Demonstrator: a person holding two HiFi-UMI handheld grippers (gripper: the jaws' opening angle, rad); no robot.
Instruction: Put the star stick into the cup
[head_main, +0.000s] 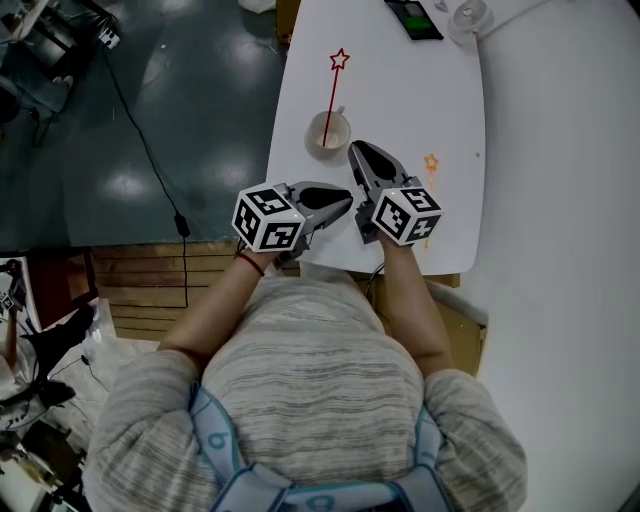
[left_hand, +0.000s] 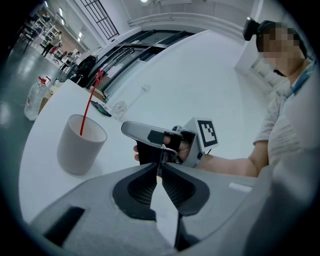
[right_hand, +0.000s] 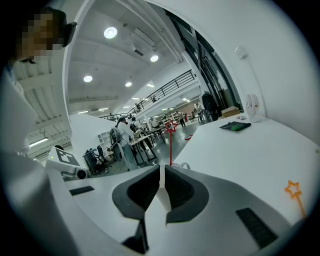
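Head view: recorded red star stick (head_main: 333, 95) standing in cup (head_main: 328, 131), orange star stick (head_main: 431, 163) lying flat on surface (head_main: 440, 90) beside right tongs (head_main: 357, 152). Found left tongs (head_main: 343, 205) and right tongs both closed, empty. Judged best: open wide, pinch orange shaft squarely.

White table (head_main: 400, 90) with rounded corners, glossy dark green floor (head_main: 150, 110), black cable (head_main: 182, 226) trailing across it, wooden slats (head_main: 140, 268) alongside, round ceiling lights (right_hand: 110, 33), railed mezzanine (right_hand: 170, 88)

The right gripper (right_hand: 161, 169) has its jaws pressed together, nothing between them; just beyond their tips a red star stick (right_hand: 170, 146) stands upright; an orange star stick (right_hand: 295, 193) lies on the white table (right_hand: 240, 150), far right.
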